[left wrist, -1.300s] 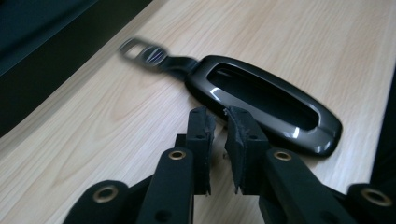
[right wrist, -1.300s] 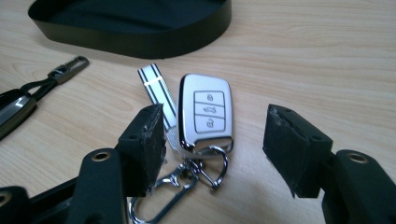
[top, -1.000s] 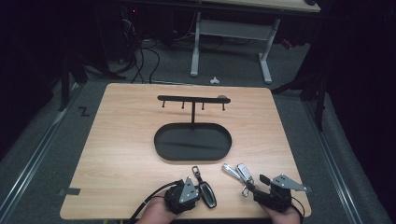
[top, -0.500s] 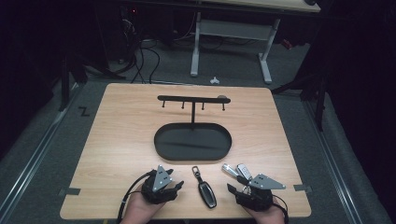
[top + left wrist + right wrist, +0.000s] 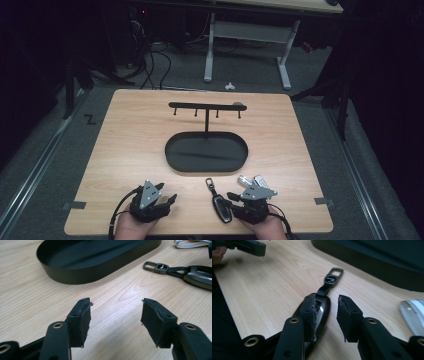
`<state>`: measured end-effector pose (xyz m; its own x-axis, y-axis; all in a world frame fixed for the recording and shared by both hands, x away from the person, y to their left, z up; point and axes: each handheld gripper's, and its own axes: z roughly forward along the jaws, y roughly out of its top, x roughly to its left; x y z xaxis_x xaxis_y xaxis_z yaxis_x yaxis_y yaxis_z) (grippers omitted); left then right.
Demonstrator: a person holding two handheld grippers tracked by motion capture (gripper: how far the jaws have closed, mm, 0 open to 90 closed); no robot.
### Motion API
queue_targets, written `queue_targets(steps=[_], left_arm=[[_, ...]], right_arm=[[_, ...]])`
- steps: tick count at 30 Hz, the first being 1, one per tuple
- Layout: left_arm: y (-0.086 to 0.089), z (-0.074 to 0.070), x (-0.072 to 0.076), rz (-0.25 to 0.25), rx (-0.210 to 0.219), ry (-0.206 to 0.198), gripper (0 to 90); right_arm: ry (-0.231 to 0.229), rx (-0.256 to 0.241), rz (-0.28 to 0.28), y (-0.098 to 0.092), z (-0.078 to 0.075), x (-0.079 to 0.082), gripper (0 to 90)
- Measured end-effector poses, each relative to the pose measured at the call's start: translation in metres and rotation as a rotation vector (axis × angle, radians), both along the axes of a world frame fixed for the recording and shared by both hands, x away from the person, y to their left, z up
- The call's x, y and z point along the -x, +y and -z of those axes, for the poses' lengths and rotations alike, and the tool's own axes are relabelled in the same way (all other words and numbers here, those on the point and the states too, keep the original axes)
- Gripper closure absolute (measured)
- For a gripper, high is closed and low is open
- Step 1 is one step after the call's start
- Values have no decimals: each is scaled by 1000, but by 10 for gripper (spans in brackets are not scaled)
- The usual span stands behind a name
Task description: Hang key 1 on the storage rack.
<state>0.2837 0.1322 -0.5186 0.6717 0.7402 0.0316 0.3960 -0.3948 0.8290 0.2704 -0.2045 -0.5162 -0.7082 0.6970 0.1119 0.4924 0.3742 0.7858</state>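
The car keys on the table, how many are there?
2. A black car key lies by the right gripper, its jaws around it. A silver key lies just behind that gripper, partly hidden, so another could sit there.

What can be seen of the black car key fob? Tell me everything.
The black car key fob is glossy and elongated, with a short black strap ending in a grey metal rectangular loop. It lies flat on the wooden table, near the front edge, loop toward the black oval tray. The right gripper straddles it, jaws open; whether they touch it is unclear.
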Motion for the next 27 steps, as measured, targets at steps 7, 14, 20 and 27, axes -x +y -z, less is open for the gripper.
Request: queue_targets(steps=[7, 14, 20, 27], left_arm=[[-3, -1, -1, 10, 0, -4, 403], [-11, -1, -3, 41, -8, -8, 397], [-11, -1, -4, 47, -7, -7, 396], [-13, -3, -6, 54, 3, -9, 396]], right_arm=[[26, 40, -10, 7, 7, 2, 628], [33, 89, 13, 8, 13, 6, 742], [-14, 144, 56, 3, 11, 6, 798], [-29, 126, 91, -8, 5, 8, 808]])
